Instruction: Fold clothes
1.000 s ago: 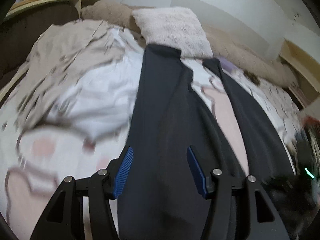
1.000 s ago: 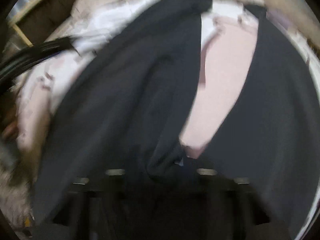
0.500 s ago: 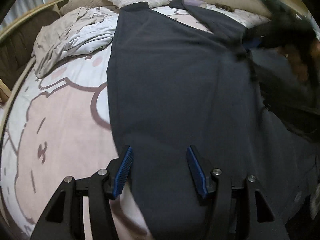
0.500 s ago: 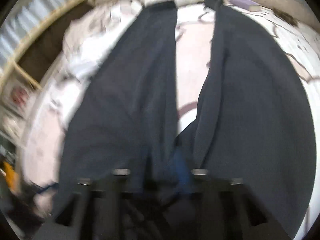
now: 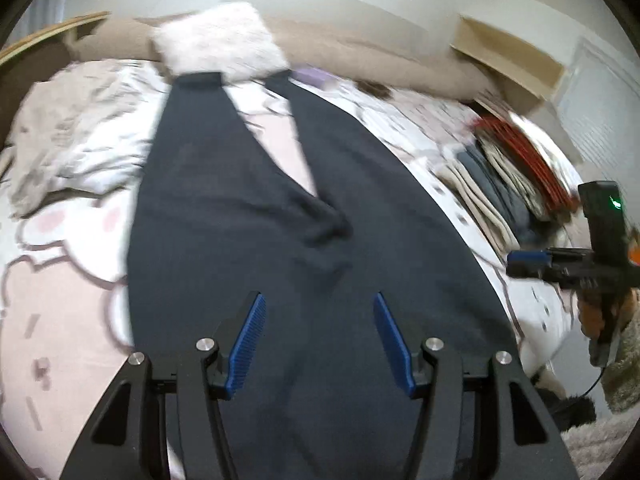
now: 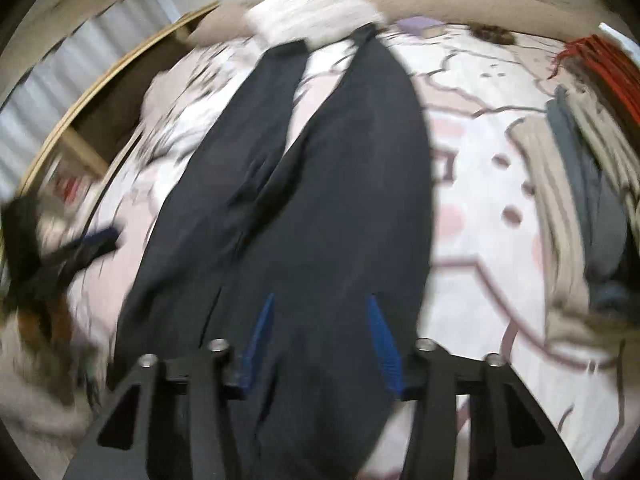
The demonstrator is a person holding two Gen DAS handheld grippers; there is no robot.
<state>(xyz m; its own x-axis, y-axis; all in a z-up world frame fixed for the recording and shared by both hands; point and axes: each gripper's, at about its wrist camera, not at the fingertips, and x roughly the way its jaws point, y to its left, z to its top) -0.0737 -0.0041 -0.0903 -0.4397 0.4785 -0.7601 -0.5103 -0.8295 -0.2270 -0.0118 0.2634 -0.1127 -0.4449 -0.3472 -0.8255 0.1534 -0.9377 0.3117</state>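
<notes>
The dark trousers [image 5: 248, 208] lie flat along the bed [image 5: 60, 320], legs reaching toward the fluffy white pillow [image 5: 220, 42]. My left fingers [image 5: 318, 340] hover apart above the waist end, gripping nothing. My right fingers [image 6: 320, 344] are closing over the same cloth, not pressing it. A stack of folded clothes [image 5: 504, 184] sits at the bed's right edge.

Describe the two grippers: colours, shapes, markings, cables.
Both are alike: the left gripper and right gripper have black angular linkage arms with triangular cut-outs, silver round pivot bolts, and two tapering fingers faced with ribbed blue pads. Seen from the left camera, the right gripper's black body carries a green light, and a thin black cable hangs below it.
</notes>
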